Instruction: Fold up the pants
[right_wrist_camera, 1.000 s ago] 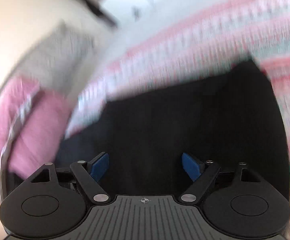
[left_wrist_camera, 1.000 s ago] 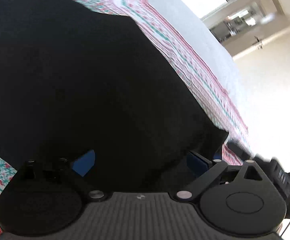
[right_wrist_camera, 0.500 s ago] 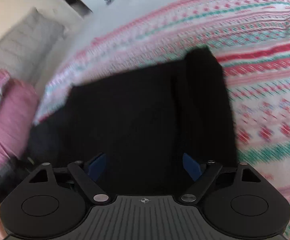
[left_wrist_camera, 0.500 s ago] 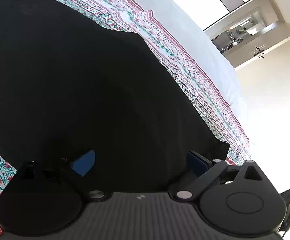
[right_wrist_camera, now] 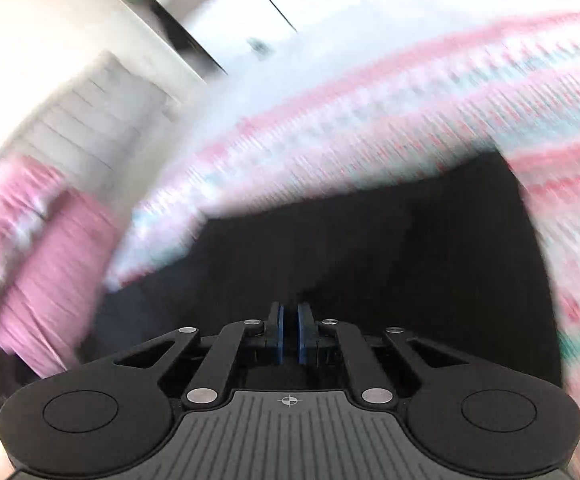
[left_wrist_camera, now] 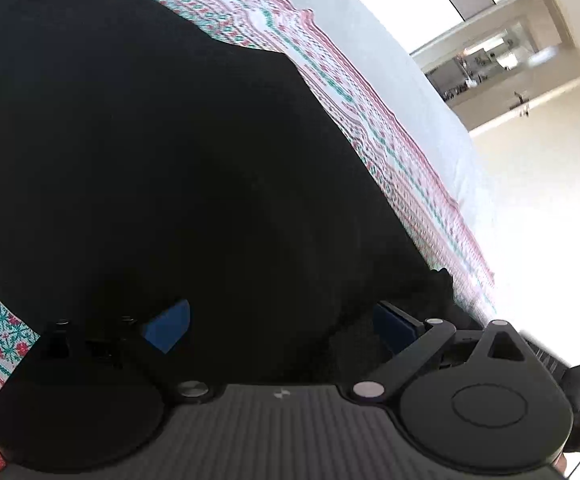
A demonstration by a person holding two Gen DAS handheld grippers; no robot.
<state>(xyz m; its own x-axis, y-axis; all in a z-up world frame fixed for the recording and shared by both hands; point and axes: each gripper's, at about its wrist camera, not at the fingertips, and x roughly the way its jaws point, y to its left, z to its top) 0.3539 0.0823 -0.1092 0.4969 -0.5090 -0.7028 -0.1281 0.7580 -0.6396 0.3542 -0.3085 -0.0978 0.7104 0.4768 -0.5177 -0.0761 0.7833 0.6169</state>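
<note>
Beneath the right gripper (right_wrist_camera: 289,334), black pants (right_wrist_camera: 370,264)

Bright daylight, right view motion-blurred

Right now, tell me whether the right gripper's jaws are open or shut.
Shut. The right gripper has just closed; its blue pads stand nearly together over the black pants. Pinched cloth: cannot tell.

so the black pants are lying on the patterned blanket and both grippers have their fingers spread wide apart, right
Not quite. Only the left gripper has its fingers spread. The right wrist view shows the right gripper just closed, its blue fingers nearly together, with no cloth visible between them. The black pants do lie on the patterned blanket.
</note>
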